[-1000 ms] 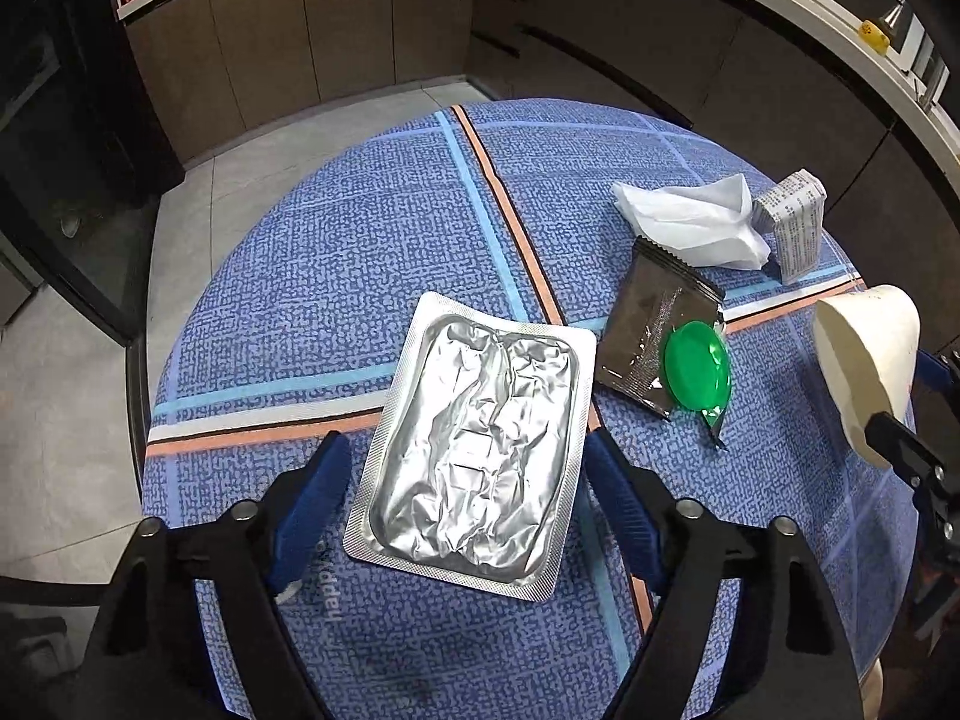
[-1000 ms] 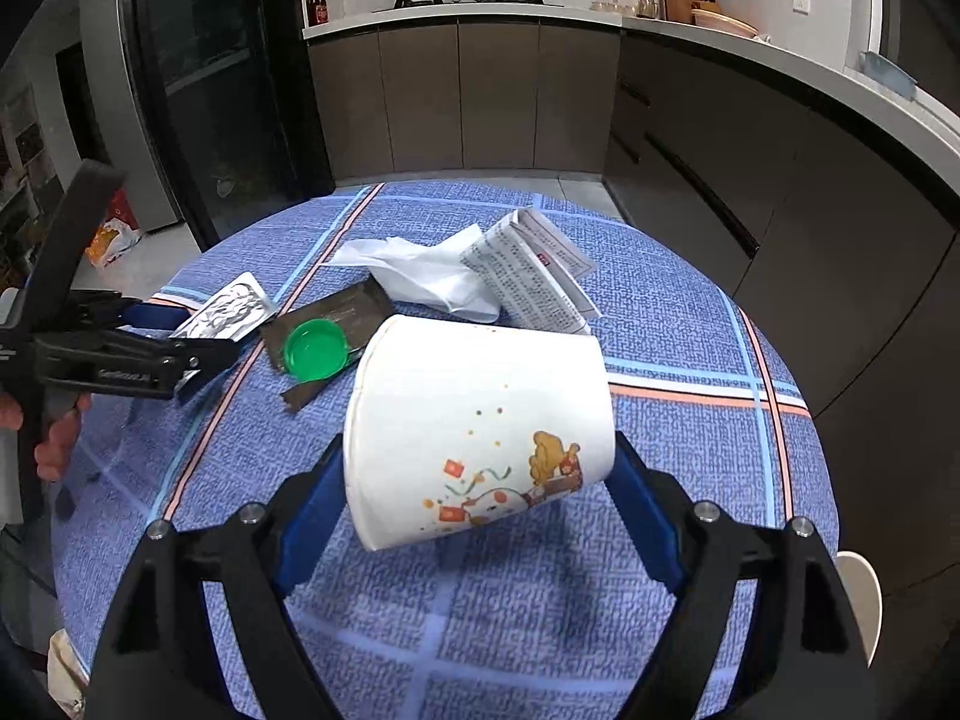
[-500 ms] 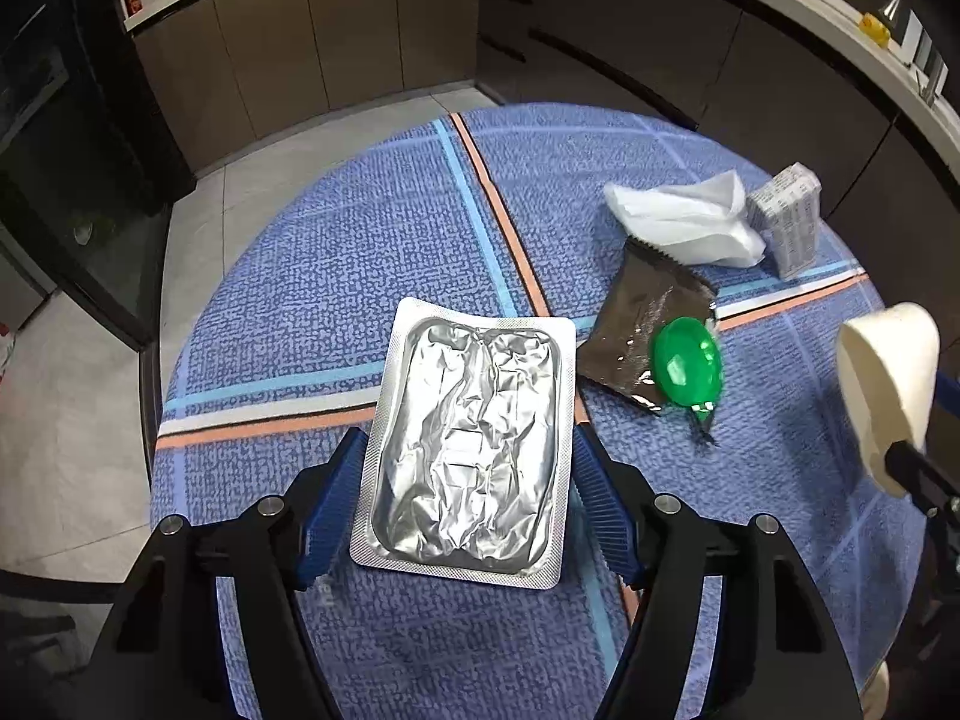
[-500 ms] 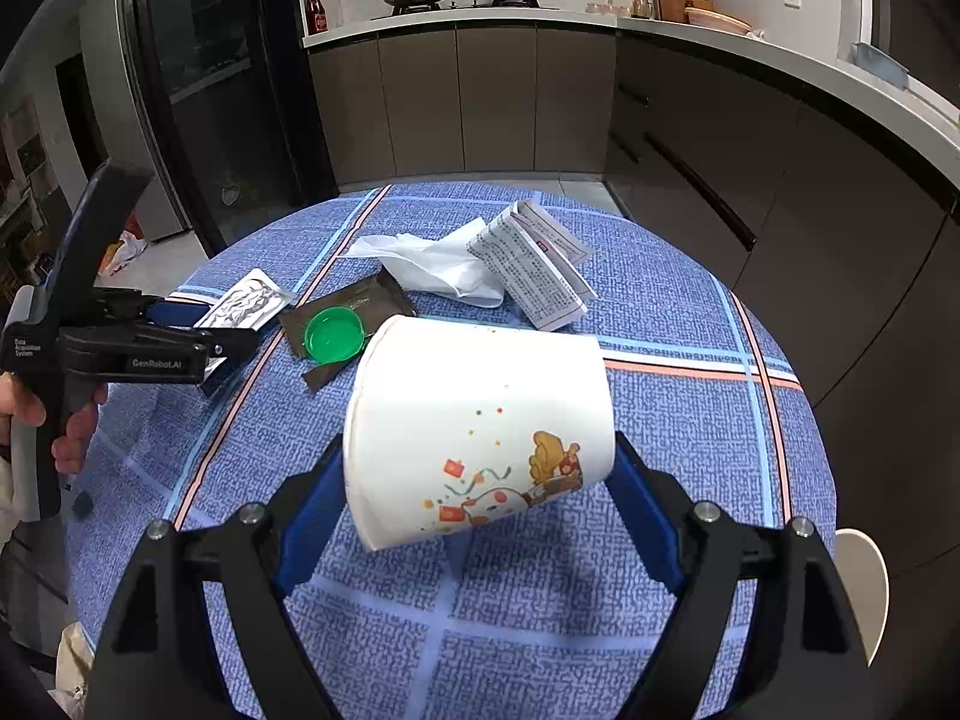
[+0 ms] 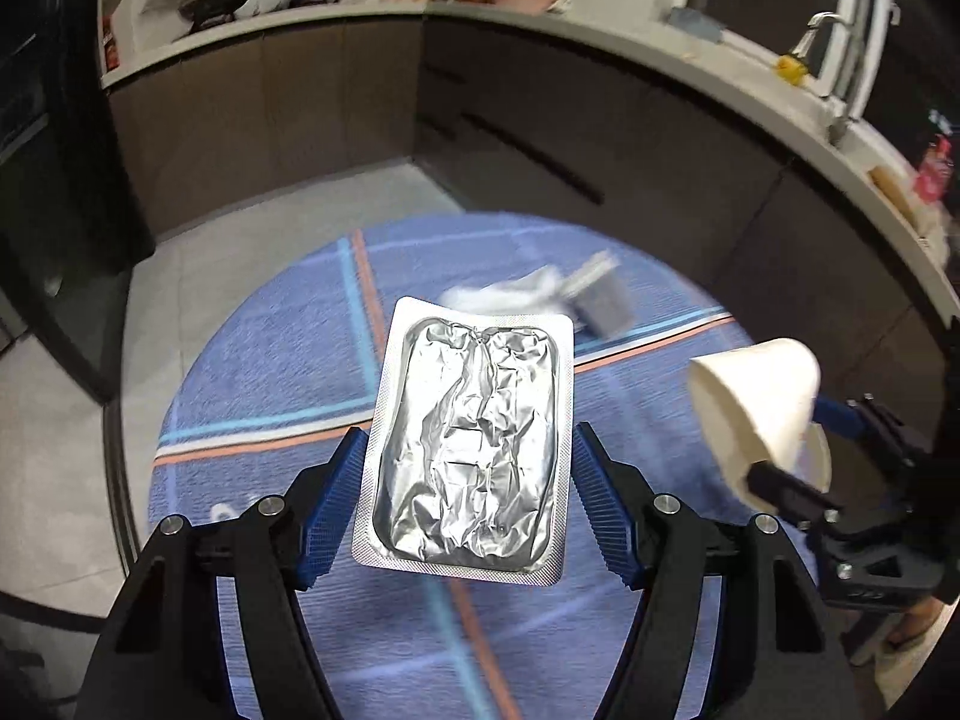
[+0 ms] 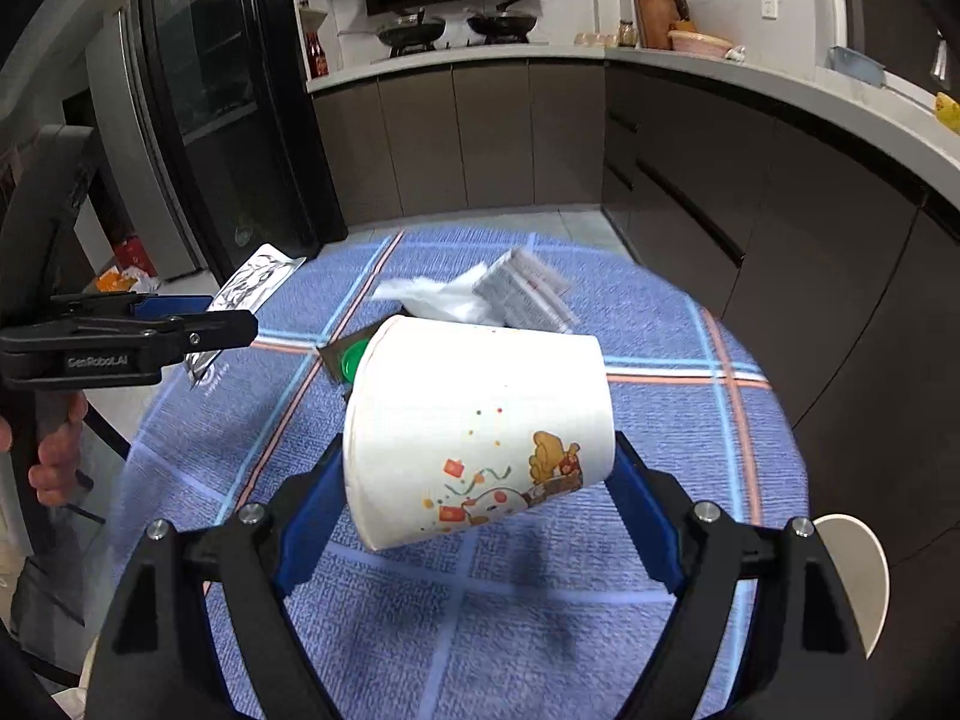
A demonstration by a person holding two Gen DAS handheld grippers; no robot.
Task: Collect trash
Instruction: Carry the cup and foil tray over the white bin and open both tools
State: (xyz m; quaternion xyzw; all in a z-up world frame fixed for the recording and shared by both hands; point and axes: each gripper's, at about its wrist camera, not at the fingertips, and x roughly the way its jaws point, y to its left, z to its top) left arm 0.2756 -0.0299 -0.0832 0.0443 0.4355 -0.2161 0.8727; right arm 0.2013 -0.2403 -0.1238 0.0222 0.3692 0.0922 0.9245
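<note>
A silver foil blister pack [image 5: 474, 444] hangs tilted above the round blue-checked table [image 5: 270, 360], and my left gripper [image 5: 469, 435] is shut on its two long edges. From the right wrist view that same pack [image 6: 252, 276] sticks up from the left gripper [image 6: 228, 324] at the table's left edge. My right gripper [image 6: 480, 450] is shut on a white paper cup [image 6: 480, 426] with a cartoon print, held on its side above the table. On the cloth lie a white tissue [image 6: 432, 294], a folded printed leaflet [image 6: 528, 294], a green lid [image 6: 351, 357] and a dark wrapper [image 6: 330, 354].
Dark kitchen cabinets [image 6: 690, 192] curve around the far and right sides, and a black fridge [image 6: 228, 138] stands at the left. A white round seat [image 6: 852, 570] sits beside the table's right edge. A person's hand [image 6: 54, 456] grips the left tool's handle.
The left gripper's jaws came in onto the foil pack and lifted it off the table. The right gripper rose a little with the cup. The table now looks farther off in both views.
</note>
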